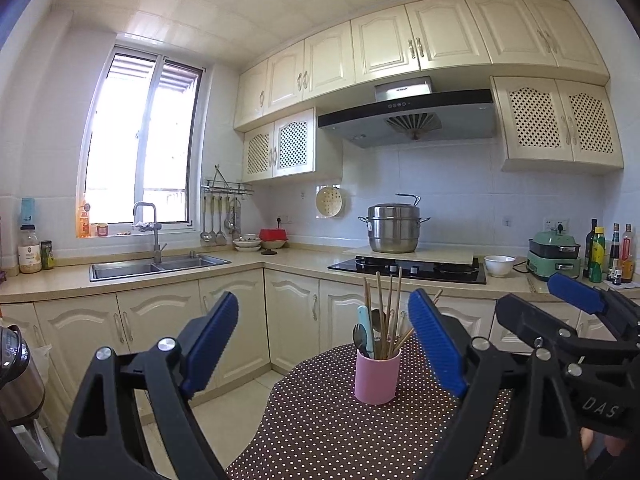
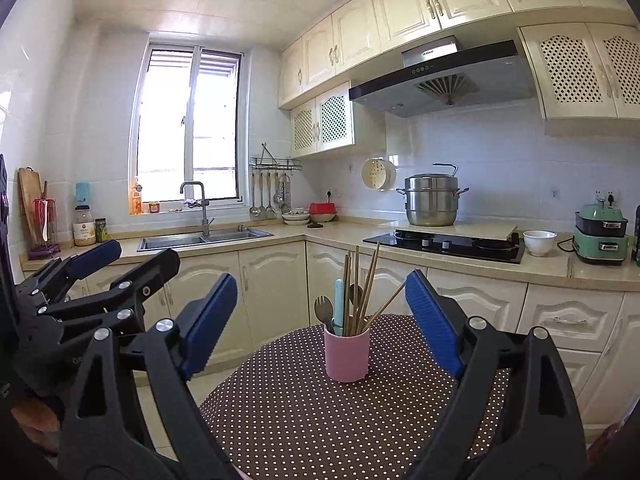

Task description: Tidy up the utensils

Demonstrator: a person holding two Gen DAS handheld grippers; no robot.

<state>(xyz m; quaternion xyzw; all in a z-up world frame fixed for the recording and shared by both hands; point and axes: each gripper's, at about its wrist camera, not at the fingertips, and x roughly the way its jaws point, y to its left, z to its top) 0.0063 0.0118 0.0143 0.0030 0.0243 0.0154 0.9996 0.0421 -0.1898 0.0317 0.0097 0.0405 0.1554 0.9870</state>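
A pink cup [image 1: 377, 376] stands upright on a round table with a brown dotted cloth [image 1: 320, 420]. It holds several wooden chopsticks [image 1: 386, 312], dark spoons and a light blue handled utensil [image 1: 365, 330]. My left gripper [image 1: 323, 344] is open and empty, raised in front of the cup. In the right wrist view the cup [image 2: 346, 356] holds the chopsticks [image 2: 362, 284], a fork-tipped spoon [image 2: 323, 310] and the blue handle. My right gripper [image 2: 320, 320] is open and empty, short of the cup. The right gripper also shows at the right of the left wrist view, and the left gripper at the left of the right wrist view.
Cream kitchen cabinets and a counter run behind the table, with a sink [image 1: 160, 266], a black hob [image 1: 408, 268] under a steel steamer pot [image 1: 394, 228], a white bowl [image 1: 499, 265] and a green appliance [image 1: 554, 254]. A cooker [image 1: 16, 376] stands at the left edge.
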